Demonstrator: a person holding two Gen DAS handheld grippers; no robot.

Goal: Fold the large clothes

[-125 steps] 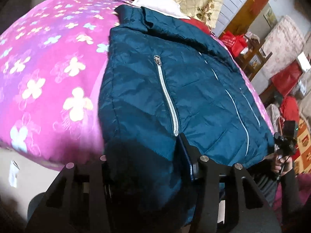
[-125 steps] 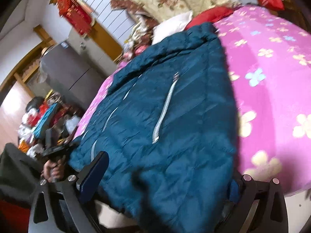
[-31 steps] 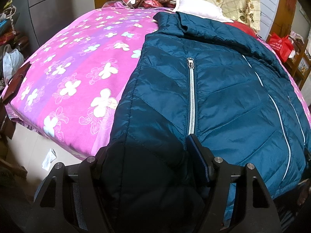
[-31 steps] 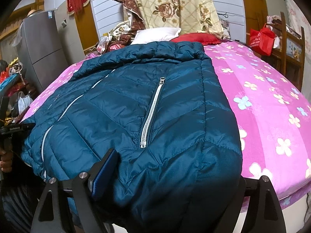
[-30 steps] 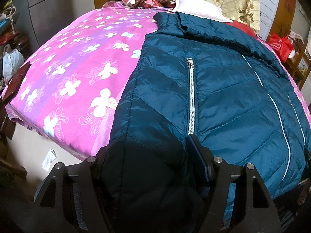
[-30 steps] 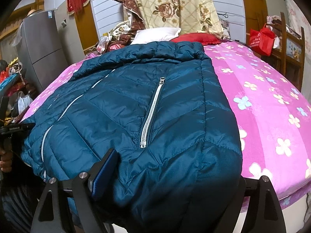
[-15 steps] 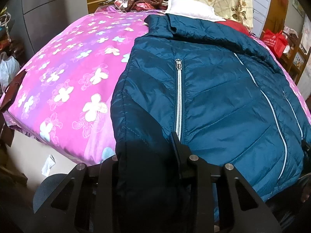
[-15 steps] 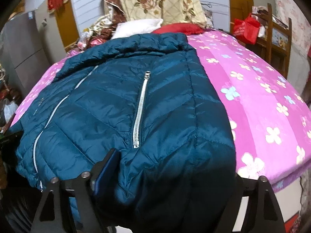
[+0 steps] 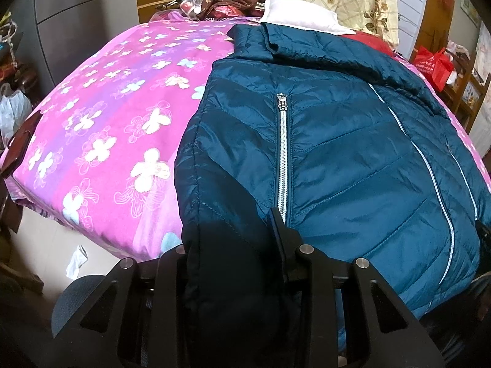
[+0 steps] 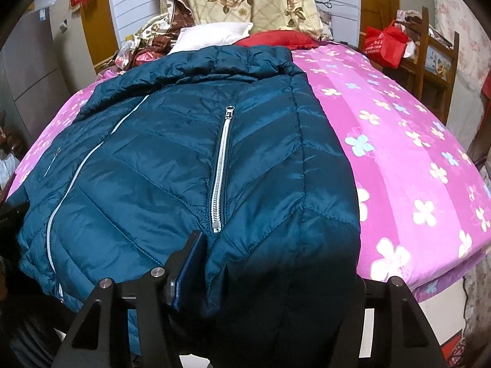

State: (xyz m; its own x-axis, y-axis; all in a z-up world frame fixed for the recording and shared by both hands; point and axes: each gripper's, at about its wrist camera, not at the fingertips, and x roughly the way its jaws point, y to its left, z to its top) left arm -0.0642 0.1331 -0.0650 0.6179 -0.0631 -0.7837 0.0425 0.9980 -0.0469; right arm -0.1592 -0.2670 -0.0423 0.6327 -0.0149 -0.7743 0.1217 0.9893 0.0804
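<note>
On pink bedspread (image 9: 101,116), quilted teal jacket (image 9: 337,141)

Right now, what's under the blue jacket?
The jacket lies on a pink flowered bedspread. Its hem hangs off the bed edge; anything beneath the jacket is hidden.

No text I can read from either of my wrist cameras. The red bag (image 10: 385,43) at about one o'clock beyond the bed carries pale printed characters, too small and blurred to make out. Small stickers on the grey cabinet (image 10: 43,15) at about ten o'clock are likewise illegible; the jacket (image 9: 337,141) shows no label.
</note>
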